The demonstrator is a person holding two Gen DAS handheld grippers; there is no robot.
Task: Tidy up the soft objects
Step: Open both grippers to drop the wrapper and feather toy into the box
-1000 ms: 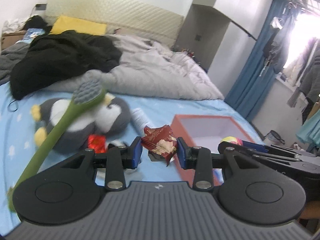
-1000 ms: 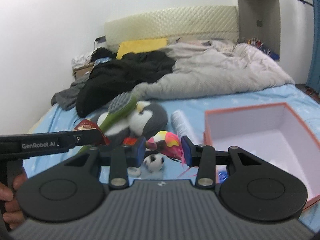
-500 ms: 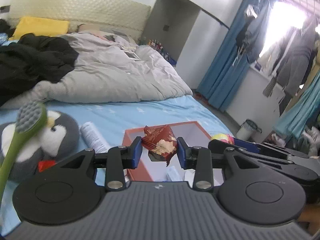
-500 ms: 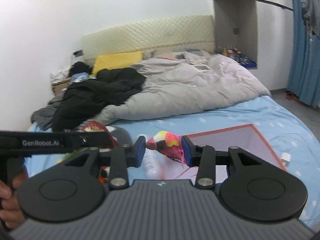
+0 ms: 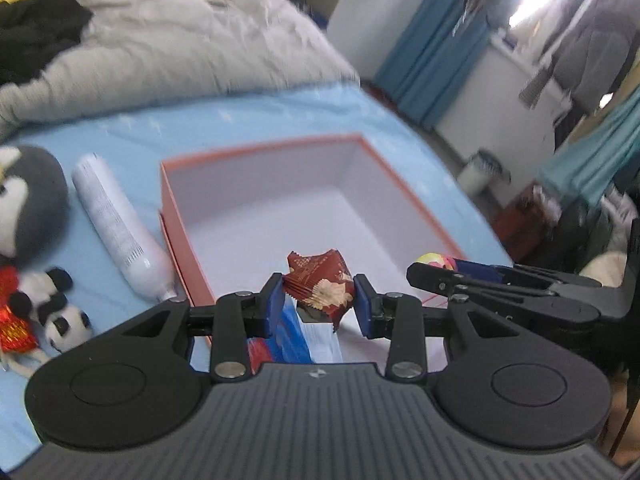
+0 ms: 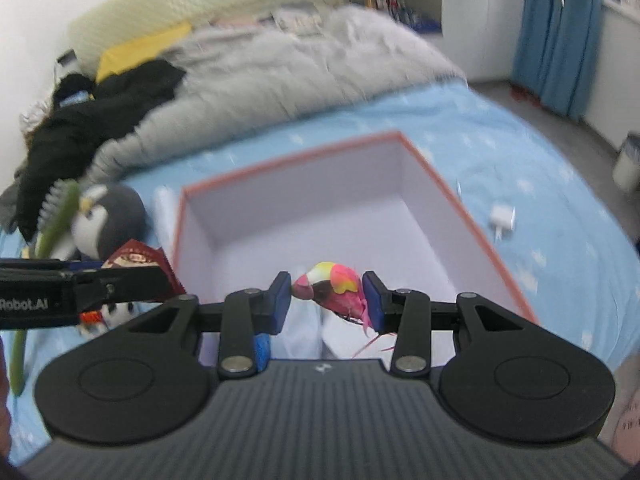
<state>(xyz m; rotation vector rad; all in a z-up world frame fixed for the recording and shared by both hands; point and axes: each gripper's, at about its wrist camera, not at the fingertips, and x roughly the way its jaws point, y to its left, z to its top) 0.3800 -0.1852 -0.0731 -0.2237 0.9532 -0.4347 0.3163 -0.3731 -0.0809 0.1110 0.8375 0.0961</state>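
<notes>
Both loads poised over the box, ready to drop

My left gripper (image 5: pixel 319 305) is clenched on the red snack packet (image 5: pixel 318 285) and my right gripper (image 6: pixel 326 297) grasps the pink-and-yellow soft toy (image 6: pixel 334 289), both hanging above the near end of the orange box (image 5: pixel 182 240). I'd lower each well past the rim before letting go. Just below my fingers, 1 blue-and-white packet (image 5: pixel 308 336) already lies inside.
</notes>
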